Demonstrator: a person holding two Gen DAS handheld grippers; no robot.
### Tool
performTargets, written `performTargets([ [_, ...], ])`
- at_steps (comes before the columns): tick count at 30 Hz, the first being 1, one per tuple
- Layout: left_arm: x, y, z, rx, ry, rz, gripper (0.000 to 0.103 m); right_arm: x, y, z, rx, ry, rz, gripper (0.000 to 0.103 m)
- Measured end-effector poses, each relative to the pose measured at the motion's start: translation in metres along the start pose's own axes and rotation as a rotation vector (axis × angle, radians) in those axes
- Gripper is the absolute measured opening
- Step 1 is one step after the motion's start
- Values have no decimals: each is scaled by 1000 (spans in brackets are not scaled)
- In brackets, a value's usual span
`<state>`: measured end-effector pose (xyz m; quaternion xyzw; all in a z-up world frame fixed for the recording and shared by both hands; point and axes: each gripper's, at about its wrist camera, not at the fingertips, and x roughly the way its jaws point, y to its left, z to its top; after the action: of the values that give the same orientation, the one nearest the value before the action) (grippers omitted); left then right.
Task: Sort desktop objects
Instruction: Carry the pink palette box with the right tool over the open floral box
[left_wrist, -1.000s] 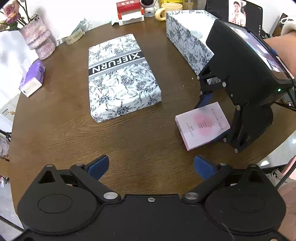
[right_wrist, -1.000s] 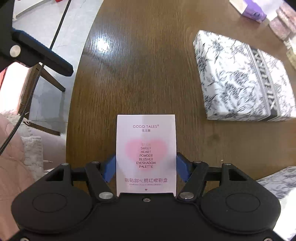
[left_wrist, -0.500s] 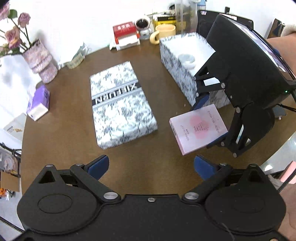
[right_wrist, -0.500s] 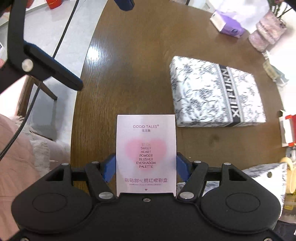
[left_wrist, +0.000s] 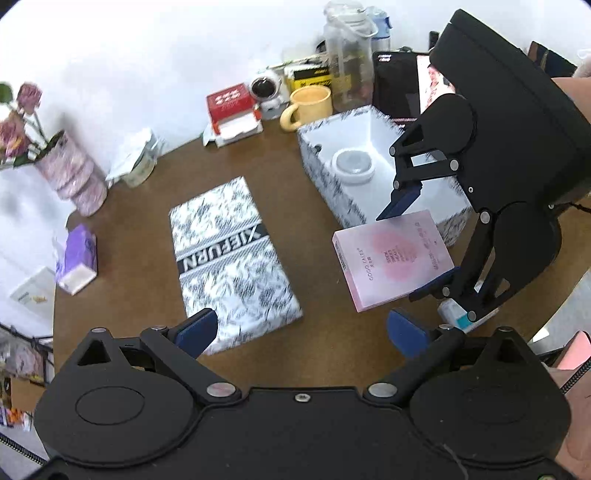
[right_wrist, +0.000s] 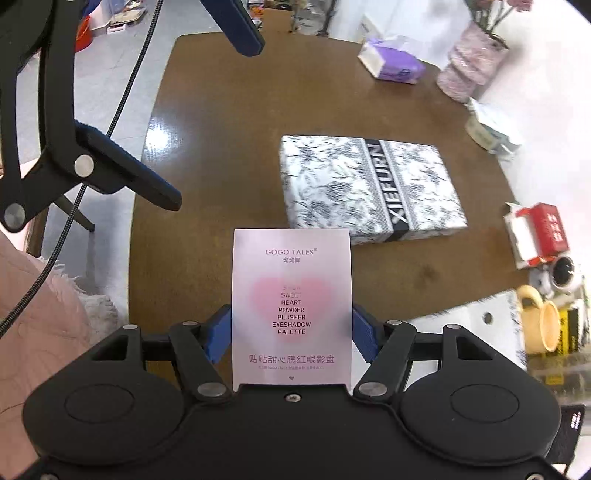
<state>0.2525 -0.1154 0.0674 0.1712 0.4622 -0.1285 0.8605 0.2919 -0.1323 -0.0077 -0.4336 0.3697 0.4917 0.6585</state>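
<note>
The right gripper is clamped on a flat pink cardboard eyeshadow palette box printed with a heart, its blue pads pressing both long edges; the box is lifted clear of the brown wooden surface, hanging in the air just beside the near corner of an open white box with a black floral print. Inside that open box rests a round white lidded jar. The left gripper hovers low over the surface with its jaws spread wide and nothing between them. Lying flat between the two grippers is the closed floral-print lid marked XIEFURN. Along the far edge stand a yellow ceramic mug, a red and white card box, a clear plastic water bottle and a dark tablet screen; a pink ridged vase of flowers and a purple tissue pack sit well apart to the left.
</note>
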Motion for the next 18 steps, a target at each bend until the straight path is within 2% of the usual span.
performTargets([
  [5, 1, -10, 22, 10, -3, -56, 100, -15, -18, -15, 28, -10, -36, 69],
  [18, 30, -36, 75, 74, 0, -77, 100, -28, -74, -66, 100, -3, -80, 69],
])
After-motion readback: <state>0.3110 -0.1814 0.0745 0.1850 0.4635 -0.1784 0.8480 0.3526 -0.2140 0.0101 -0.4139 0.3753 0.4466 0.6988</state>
